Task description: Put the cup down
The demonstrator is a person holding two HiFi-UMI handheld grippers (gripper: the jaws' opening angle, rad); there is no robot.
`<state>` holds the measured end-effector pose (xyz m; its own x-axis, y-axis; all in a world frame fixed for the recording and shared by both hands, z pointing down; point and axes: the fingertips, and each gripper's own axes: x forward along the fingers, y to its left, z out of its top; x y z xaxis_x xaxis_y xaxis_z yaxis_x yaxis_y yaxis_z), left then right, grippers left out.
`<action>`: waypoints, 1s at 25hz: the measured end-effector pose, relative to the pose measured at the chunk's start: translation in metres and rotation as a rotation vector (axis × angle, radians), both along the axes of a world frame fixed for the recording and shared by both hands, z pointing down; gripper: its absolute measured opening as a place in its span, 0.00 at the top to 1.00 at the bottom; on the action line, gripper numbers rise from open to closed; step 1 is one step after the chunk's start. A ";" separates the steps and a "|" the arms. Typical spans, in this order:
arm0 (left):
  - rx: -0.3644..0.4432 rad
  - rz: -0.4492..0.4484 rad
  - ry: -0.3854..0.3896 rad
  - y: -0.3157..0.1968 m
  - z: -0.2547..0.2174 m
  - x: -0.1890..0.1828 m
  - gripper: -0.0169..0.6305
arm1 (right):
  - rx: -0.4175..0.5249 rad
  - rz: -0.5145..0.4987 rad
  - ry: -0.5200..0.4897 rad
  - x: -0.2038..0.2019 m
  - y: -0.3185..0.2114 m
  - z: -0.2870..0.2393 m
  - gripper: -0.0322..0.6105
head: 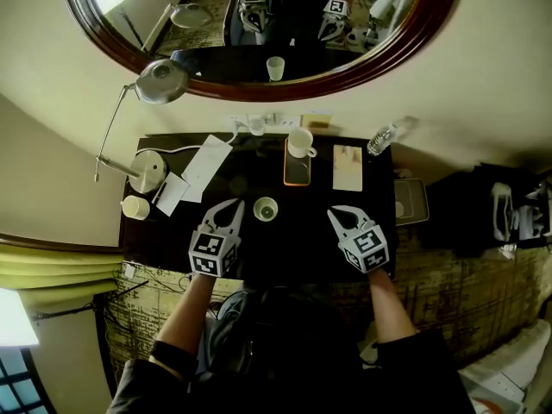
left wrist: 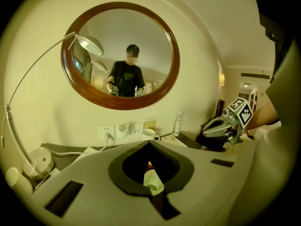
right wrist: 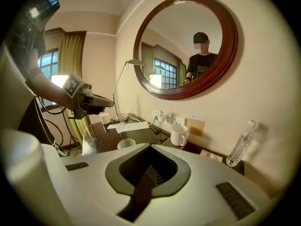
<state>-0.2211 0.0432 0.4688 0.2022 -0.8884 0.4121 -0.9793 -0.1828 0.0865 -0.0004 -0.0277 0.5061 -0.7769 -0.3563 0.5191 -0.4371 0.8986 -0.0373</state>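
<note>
Left gripper (head: 236, 203) and right gripper (head: 333, 213) were clenched on nothing; the glass cup (head: 265, 209) stood empty mid-way across the desk (head: 302, 235), the mug (head: 300, 142) near its back edge

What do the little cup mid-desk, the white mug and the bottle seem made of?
Little cup: likely clear glass, see-through with a dimpled texture. White mug: probably glazed ceramic, opaque and glossy. Bottle: seemingly thin clear plastic, white cap.

I get dim, yellowish pics w/ heavy fisheye bending at edges; window (head: 12, 319) blows out white lower left in head view, dark desk (head: 297, 241) looks murky.
</note>
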 end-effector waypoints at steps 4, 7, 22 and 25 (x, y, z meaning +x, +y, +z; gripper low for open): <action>0.017 0.076 -0.020 0.003 -0.012 0.020 0.97 | -0.007 0.003 -0.005 0.006 -0.001 0.001 0.93; 0.016 0.086 0.006 0.003 -0.011 0.025 0.97 | -0.011 -0.003 -0.004 0.008 0.000 0.002 0.93; -0.228 0.326 -0.094 -0.001 0.042 0.056 0.56 | -0.059 -0.014 0.002 0.016 0.012 0.019 0.93; -0.338 0.408 -0.174 -0.004 0.068 0.063 0.41 | -0.078 -0.012 0.006 0.017 0.012 0.021 0.93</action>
